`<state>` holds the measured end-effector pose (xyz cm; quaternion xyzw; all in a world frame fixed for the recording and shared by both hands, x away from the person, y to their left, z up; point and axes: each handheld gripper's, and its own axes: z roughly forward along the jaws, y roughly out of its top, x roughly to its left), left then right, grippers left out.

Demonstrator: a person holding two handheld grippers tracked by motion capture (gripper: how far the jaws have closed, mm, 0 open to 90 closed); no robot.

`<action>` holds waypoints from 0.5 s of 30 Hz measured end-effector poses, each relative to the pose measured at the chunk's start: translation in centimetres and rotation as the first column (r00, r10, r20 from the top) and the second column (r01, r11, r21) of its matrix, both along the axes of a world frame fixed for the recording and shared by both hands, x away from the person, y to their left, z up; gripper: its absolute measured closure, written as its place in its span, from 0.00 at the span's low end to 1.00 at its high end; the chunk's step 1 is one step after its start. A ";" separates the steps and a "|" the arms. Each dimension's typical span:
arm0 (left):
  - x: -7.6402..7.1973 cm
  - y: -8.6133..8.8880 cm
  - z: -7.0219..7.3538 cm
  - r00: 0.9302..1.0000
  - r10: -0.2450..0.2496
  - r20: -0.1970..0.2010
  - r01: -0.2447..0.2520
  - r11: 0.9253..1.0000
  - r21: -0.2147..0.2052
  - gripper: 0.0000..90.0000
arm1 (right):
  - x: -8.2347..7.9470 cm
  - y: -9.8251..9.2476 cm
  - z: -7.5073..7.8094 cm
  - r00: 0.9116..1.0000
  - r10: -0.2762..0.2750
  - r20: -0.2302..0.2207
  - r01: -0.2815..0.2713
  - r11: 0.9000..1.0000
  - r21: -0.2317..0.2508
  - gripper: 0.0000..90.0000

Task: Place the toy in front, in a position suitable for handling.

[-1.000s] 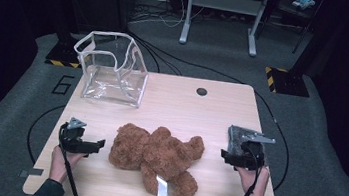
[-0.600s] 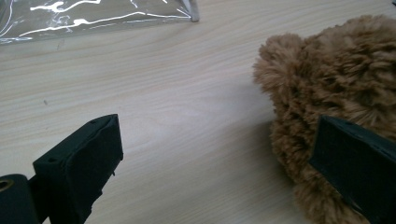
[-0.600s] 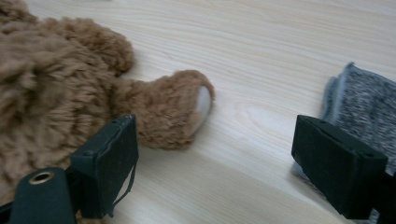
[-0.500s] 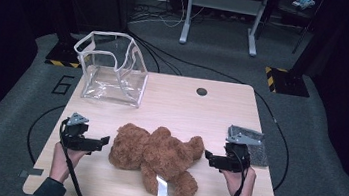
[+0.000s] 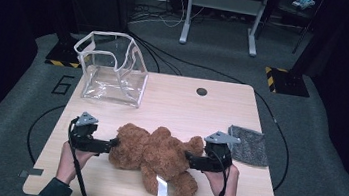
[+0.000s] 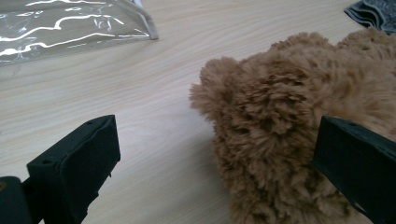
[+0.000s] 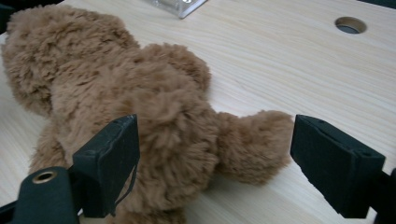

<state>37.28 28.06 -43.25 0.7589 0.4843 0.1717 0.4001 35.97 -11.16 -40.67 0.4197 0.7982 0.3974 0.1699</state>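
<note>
The teddy bear [image 5: 155, 156] lies at the table's [image 5: 221, 114] six o'clock edge, soft, light and squashy. Left gripper [image 5: 112, 144] and right gripper [image 5: 188, 158] flank it, jaws apart; best pinch a limb or thick fur.

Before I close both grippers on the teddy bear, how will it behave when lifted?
The teddy bear looks plush and shaggy, so it will probably squash between the pads. Its limbs sprawl loosely on the table, so they likely dangle when it is raised. It seems light for its bulk and unlikely to roll or break.
</note>
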 end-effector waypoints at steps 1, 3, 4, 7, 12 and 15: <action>-0.1 -0.2 0.0 1.000 -0.009 0.003 0.009 1.000 0.000 0.00 | 0.0 0.5 -0.1 1.000 0.013 -0.006 -0.013 1.000 -0.001 0.17; -0.2 -0.6 -0.1 1.000 -0.017 0.000 0.017 1.000 -0.006 0.01 | 0.0 1.1 -0.2 1.000 0.028 -0.012 -0.028 1.000 -0.007 0.17; -0.2 -0.6 -0.2 1.000 -0.027 -0.003 0.027 1.000 -0.010 0.01 | 0.0 1.4 -0.2 0.999 0.036 -0.011 -0.036 0.999 -0.009 0.17; -0.1 -1.2 -0.5 0.999 -0.043 -0.020 0.043 0.999 -0.009 0.01 | 0.0 2.0 -0.3 0.999 0.052 -0.015 -0.052 0.999 -0.012 0.18; -0.1 -2.0 -0.8 0.998 -0.062 -0.027 0.062 0.998 -0.024 0.02 | 0.3 2.9 -0.9 0.997 0.067 -0.032 -0.068 0.998 -0.019 0.22; -0.1 -2.2 -1.1 0.996 -0.081 -0.036 0.080 0.996 -0.031 0.05 | 0.7 3.3 -1.7 0.998 0.045 -0.051 -0.048 0.997 -0.053 0.28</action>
